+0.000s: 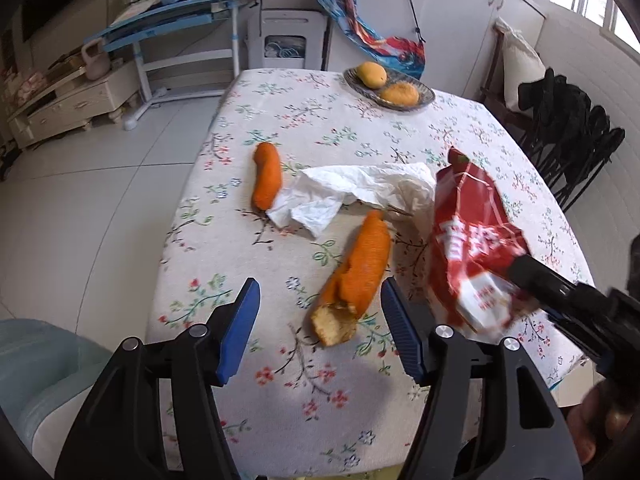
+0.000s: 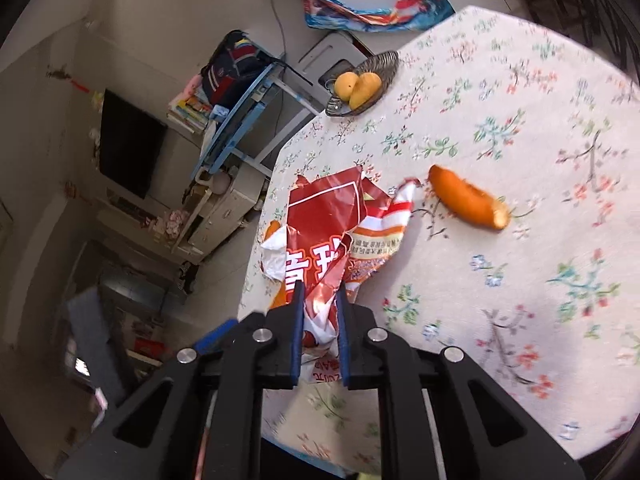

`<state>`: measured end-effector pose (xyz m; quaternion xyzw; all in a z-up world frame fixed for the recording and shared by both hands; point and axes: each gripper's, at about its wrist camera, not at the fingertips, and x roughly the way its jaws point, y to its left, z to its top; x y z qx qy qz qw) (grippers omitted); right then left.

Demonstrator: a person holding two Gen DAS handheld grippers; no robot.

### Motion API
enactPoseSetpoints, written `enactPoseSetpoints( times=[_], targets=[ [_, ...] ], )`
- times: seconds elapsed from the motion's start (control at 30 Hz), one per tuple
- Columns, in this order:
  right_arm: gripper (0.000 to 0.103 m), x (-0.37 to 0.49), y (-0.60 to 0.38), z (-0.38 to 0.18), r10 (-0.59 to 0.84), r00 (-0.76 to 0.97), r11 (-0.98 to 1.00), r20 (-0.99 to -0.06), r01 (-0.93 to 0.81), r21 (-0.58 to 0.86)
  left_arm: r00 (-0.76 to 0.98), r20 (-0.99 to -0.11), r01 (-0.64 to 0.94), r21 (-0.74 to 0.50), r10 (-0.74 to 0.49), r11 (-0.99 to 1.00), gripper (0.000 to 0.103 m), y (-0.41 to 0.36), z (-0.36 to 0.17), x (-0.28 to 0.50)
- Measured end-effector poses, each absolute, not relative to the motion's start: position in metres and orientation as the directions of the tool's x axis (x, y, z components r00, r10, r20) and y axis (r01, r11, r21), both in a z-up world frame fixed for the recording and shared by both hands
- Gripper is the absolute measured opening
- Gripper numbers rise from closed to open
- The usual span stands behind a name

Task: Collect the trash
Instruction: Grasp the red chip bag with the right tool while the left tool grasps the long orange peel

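My right gripper (image 2: 320,286) is shut on the lower end of a crumpled red and white snack bag (image 2: 328,224). In the left wrist view that bag (image 1: 472,240) rises at the right, with the right gripper (image 1: 520,270) coming in from the right edge. My left gripper (image 1: 320,286) hovers open over the floral table (image 1: 304,396). A long orange peel (image 1: 356,276) lies just ahead, near its right finger and untouched. A second orange peel (image 1: 267,176) and a crumpled white tissue (image 1: 352,192) lie farther back. The right wrist view shows one peel (image 2: 468,200) right of the bag.
A metal dish (image 1: 428,98) with two yellow fruits stands at the table's far end, also in the right wrist view (image 2: 384,64). Chairs draped with dark clothes (image 1: 568,128) line the right side. The table's left edge drops to a tiled floor (image 1: 80,208). A blue desk (image 1: 180,20) stands beyond.
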<state>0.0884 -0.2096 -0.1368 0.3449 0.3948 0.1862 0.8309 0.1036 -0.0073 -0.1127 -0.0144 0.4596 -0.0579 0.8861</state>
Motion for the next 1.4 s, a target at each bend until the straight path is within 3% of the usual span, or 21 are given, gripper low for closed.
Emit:
enactPoseSetpoints(
  times=[0.57, 0.8, 1.1, 1.27, 1.4],
  targets=[
    [0.015, 0.069, -0.222, -0.138, 0.556, 0.615, 0.77, -0.56, -0.128, 0.625, 0.526, -0.848, 0.124, -0.009, -0.074, 0.992, 0.06, -0.036, -0.138, 0.135],
    [0.015, 0.068, -0.221, -0.136, 0.566, 0.616, 0.762, -0.548, -0.138, 0.633, 0.536, -0.84, 0.15, -0.002, -0.083, 0.989, 0.023, -0.04, -0.137, 0.133],
    [0.018, 0.077, -0.208, -0.144, 0.602, 0.586, 0.73, -0.542, -0.129, 0.671, 0.532, -0.834, 0.204, -0.046, -0.15, 0.978, 0.022, -0.045, -0.134, 0.117],
    [0.035, 0.083, -0.196, -0.151, 0.6, 0.57, 0.732, -0.562, -0.108, 0.672, 0.528, -0.832, 0.235, -0.05, -0.171, 0.971, 0.022, -0.051, -0.132, 0.112],
    [0.03, 0.086, -0.198, -0.155, 0.598, 0.582, 0.724, -0.551, -0.096, 0.684, 0.528, -0.832, 0.24, -0.049, -0.172, 0.97, 0.022, -0.051, -0.132, 0.11]
  ],
)
